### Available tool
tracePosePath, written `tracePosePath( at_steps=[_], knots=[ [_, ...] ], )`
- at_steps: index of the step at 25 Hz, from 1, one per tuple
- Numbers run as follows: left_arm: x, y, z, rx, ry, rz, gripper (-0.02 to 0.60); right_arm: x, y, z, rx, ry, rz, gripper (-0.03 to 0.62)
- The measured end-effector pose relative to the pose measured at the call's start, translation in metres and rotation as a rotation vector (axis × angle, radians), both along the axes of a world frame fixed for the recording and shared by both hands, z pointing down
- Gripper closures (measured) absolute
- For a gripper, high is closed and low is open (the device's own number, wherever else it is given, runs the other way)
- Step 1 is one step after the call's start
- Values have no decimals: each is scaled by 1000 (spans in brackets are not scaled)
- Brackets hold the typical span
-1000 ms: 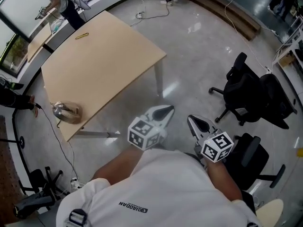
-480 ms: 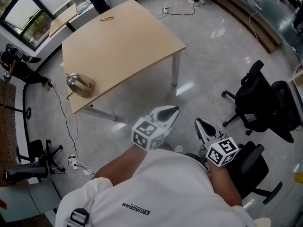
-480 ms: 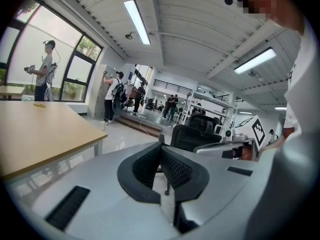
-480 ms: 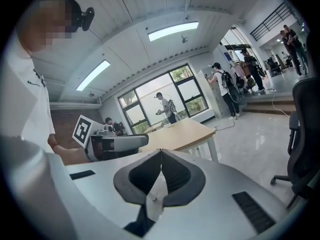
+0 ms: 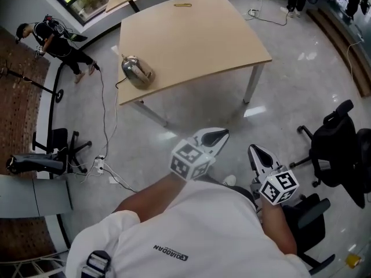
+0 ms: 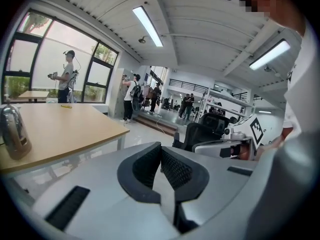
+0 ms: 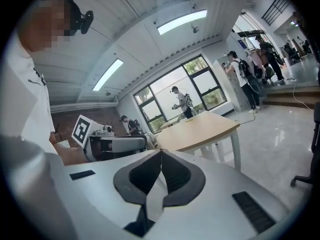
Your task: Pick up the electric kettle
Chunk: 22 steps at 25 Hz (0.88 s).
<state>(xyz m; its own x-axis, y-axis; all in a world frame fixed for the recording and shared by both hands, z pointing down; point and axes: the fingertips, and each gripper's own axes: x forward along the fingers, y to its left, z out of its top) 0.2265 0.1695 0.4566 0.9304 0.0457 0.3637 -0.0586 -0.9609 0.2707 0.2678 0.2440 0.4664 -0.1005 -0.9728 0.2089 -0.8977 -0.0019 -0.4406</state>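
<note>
The electric kettle (image 5: 137, 71), shiny steel with a dark handle, stands near the left front corner of a light wooden table (image 5: 197, 33); the left gripper view has it at the far left edge (image 6: 12, 131). Both grippers are held close to the person's body over the floor, well short of the table. My left gripper (image 5: 219, 135) points toward the table with its jaws shut (image 6: 160, 148) and nothing between them. The right gripper (image 5: 254, 150) is beside it, also shut and empty (image 7: 161, 152). In the right gripper view the kettle is hidden behind the left gripper.
A cord runs from the kettle down to a power strip (image 5: 98, 167) on the floor. Black office chairs stand at the right (image 5: 339, 149) and left (image 5: 52, 155). A yellow item (image 5: 182, 5) lies at the table's far edge. A person (image 5: 55, 39) stands at upper left.
The head view has swung left, so the table and kettle now sit higher and further right in the picture. Both grippers moved with the body and stayed shut.
</note>
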Motion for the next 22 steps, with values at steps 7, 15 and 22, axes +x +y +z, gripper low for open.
tracePosePath(
  at_steps=[7,15,22],
  knots=[
    [-51,-38,-5,7,23,-93,586,-42,-44,-3,-4,21,-96,572],
    [-143,-124,2,18,22,-248,586,-111,-127,-1,-28,23,-211,572],
    [-209,-198,5,-7,41,-343,586,-168,-207,-2,-50,48,-282,572]
  ],
)
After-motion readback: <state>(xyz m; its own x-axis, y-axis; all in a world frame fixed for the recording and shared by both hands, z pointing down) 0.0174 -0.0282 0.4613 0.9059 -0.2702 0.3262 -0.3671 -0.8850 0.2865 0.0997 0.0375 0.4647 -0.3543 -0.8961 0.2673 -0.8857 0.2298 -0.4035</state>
